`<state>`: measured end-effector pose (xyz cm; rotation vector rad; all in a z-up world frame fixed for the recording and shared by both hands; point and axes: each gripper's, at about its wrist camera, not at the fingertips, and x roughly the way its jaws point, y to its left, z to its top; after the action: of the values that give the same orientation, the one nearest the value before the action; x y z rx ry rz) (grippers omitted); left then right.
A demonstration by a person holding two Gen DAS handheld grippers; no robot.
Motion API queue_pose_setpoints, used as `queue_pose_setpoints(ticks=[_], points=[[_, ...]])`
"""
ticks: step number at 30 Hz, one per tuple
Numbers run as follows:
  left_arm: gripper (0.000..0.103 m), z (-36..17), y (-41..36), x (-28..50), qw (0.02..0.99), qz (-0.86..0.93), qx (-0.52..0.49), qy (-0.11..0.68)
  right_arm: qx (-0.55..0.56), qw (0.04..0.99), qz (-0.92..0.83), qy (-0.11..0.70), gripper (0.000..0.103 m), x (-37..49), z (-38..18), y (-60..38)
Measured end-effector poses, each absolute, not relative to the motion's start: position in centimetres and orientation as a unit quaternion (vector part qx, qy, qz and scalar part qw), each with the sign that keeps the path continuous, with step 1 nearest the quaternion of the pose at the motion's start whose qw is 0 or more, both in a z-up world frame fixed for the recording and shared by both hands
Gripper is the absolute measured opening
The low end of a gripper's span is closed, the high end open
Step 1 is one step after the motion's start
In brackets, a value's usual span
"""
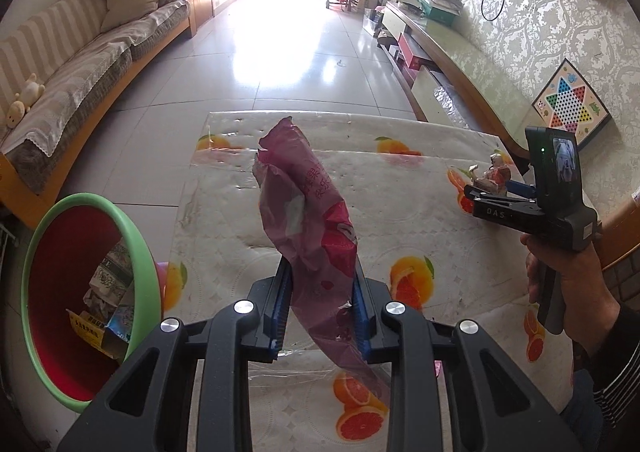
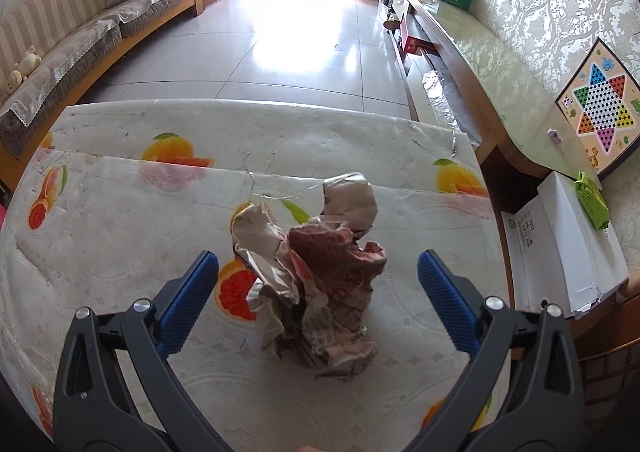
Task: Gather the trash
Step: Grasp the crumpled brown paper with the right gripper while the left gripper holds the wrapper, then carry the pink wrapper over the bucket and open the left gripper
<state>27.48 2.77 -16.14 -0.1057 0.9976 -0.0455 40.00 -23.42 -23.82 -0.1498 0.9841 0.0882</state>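
Our left gripper [image 1: 320, 308] holds the pink snack wrapper [image 1: 308, 228] above the table [image 1: 420, 252], near the green-rimmed bin [image 1: 86, 292]. Right gripper [image 2: 318, 280] is wide apart around crumpled paper [image 2: 320, 276] on the tablecloth.

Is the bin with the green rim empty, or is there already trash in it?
Not empty. The left wrist view shows crumpled paper and small cartons inside the bin, beside the table. How full cannot be told.

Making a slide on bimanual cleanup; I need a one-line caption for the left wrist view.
Left gripper clamps a pink wrapper above the fruit-print table, beside the green-rimmed bin.
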Motion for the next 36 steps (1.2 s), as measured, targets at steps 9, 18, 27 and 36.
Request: queue_pose_setpoints(ticks=[9,18,27,36], points=[[0.024,-14.3,4.5,26.0,0.885,-0.014,-0.053,0.462,-0.071,0.872,0.035,0.484,0.043,39.5,-23.8,-23.3],[0.024,-11.5,8.4,22.8,0.899,0.003,-0.071,0.432,-0.075,0.892,0.073,0.441,0.042,32.8,-17.5,-20.4],[0.025,-10.6,16.8,20.0,0.900,0.053,-0.087,0.424,-0.079,0.896,0.139,0.415,0.042,25.6,-13.2,-14.2],[0.043,-12.9,24.8,20.8,0.881,0.096,-0.081,0.457,-0.102,0.886,0.207,0.402,0.042,22.8,-11.3,-4.6]])
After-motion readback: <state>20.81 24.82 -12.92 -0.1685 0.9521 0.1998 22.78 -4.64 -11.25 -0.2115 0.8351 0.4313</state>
